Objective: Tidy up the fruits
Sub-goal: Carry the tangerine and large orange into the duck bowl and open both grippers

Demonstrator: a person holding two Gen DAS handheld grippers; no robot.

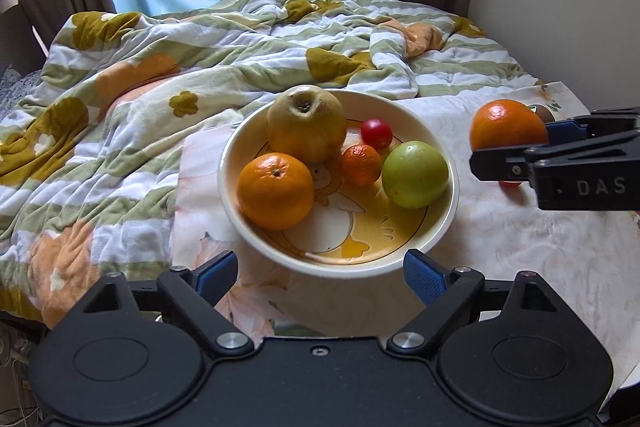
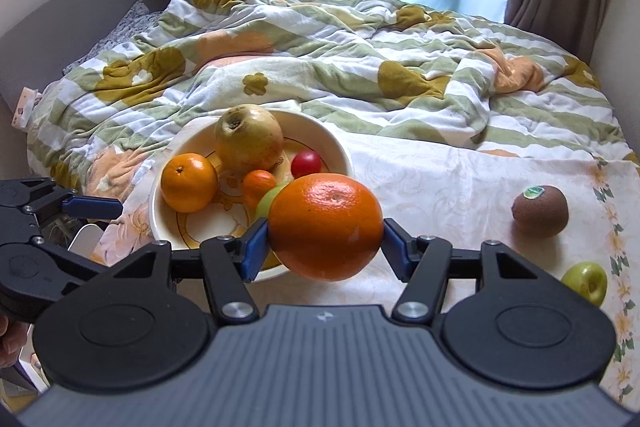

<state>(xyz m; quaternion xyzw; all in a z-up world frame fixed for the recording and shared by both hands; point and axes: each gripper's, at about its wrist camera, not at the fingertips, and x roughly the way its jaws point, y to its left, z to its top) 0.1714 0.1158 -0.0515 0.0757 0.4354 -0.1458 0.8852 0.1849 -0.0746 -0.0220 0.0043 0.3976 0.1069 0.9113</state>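
Observation:
A cream bowl (image 1: 436, 227) (image 2: 340, 151) sits on a pale floral cloth. It holds a pomegranate (image 1: 306, 123), an orange (image 1: 275, 191), a small tangerine (image 1: 361, 165), a cherry tomato (image 1: 376, 133) and a green apple (image 1: 414, 174). My right gripper (image 2: 325, 239) is shut on a large orange (image 2: 325, 226) (image 1: 505, 125), held above the cloth to the right of the bowl. My left gripper (image 1: 319, 277) is open and empty at the bowl's near rim. A kiwi (image 2: 540, 211) and a small green apple (image 2: 586, 282) lie on the cloth at the right.
A rumpled green-striped flowered quilt (image 1: 160, 75) covers the bed behind the bowl. A small red fruit (image 1: 510, 183) lies on the cloth under the right gripper. Brown curtains and a blue window are behind. A wall stands at the right.

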